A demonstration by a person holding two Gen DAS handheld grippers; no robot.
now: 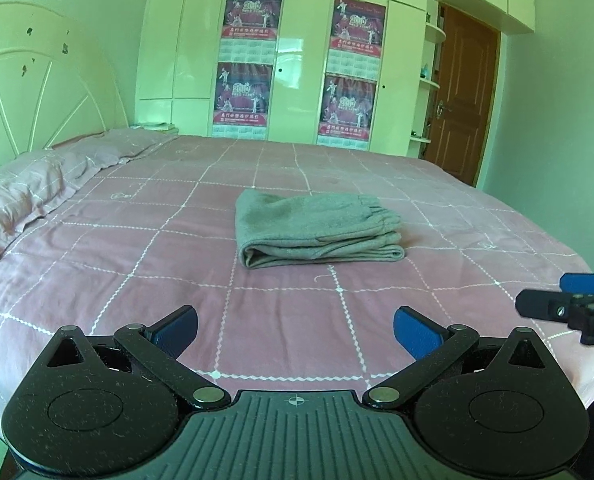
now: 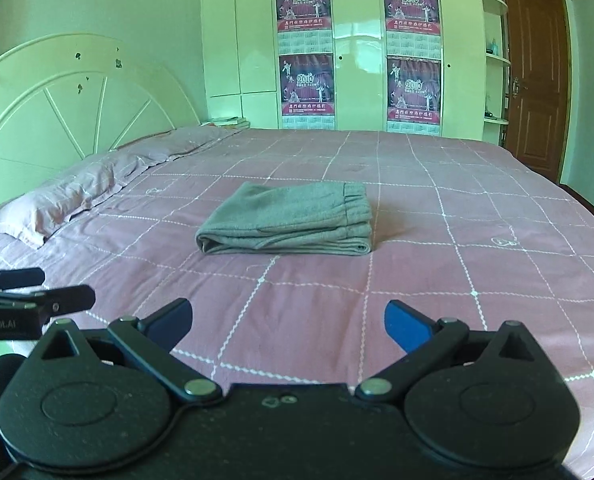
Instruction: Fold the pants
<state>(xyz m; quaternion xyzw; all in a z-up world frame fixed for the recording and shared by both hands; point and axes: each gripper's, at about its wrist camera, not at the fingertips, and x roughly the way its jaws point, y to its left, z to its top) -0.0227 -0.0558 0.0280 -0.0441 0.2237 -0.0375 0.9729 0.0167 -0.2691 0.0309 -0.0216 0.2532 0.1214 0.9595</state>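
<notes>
While both grippers hang over the near edge of the bed, the folded grey fleece pants (image 1: pixel 317 232) lie mid-bed on the pink grid-patterned bedsheet (image 1: pixel 177 280), elastic waistband on top at the right end, folded edge at left. Left gripper (image 1: pixel 295 330): blue-padded fingers (image 1: pixel 415 332) spread wide, holding nothing, well apart from pants. Right gripper (image 2: pixel 289 322): fingers spread wide too, empty. Each gripper shows at the other view's edge. Pink pillows (image 2: pixel 77 196) lie at left by the cream fan-pattern headboard (image 2: pixel 69 108); white wardrobe (image 1: pixel 297 60) with red calendars behind.
</notes>
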